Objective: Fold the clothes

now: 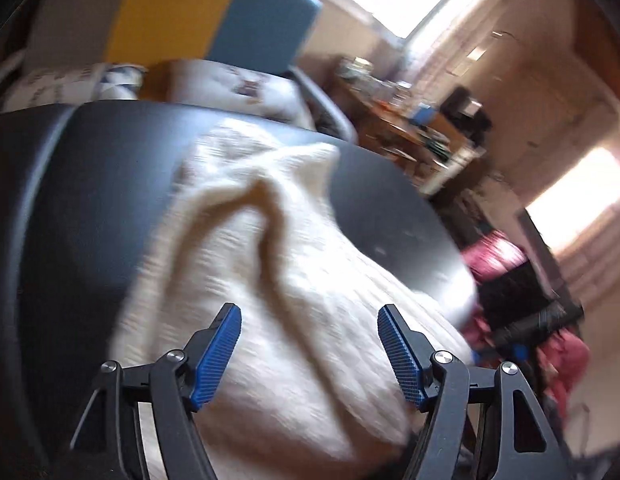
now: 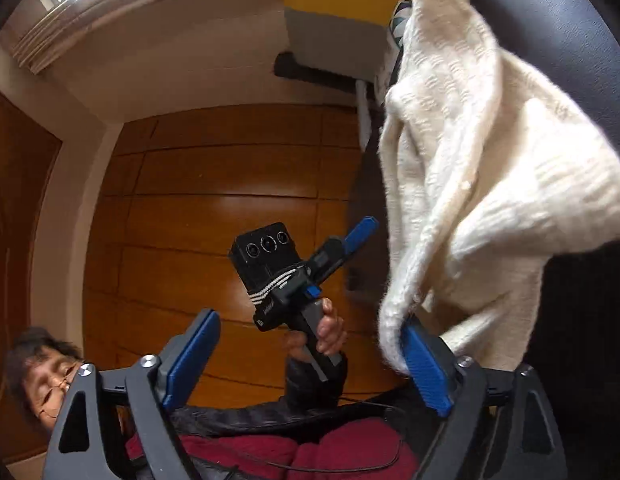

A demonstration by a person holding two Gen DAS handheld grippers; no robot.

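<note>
- The dark table [image 1: 89,184] fills the left and centre of the left wrist view; in the right wrist view it is a dark band at the upper right edge.
- The cream knitted sweater [image 1: 269,264] lies bunched on it, running from centre frame down between and under the left gripper [image 1: 310,316] at the bottom.
- In the right wrist view the sweater [image 2: 490,168] drapes down the right side of the frame, its lower hem reaching the right gripper [image 2: 305,322].
- The left gripper is also seen in the right wrist view at centre, tilted, pointing to the upper right towards the cloth, held by the person's hand [image 2: 330,330].
- Left gripper: spread wide, grasping nothing; the picture is blurred.
- Right gripper: spread wide, and the hem touches its right finger [image 2: 424,368], unpinched.
</note>
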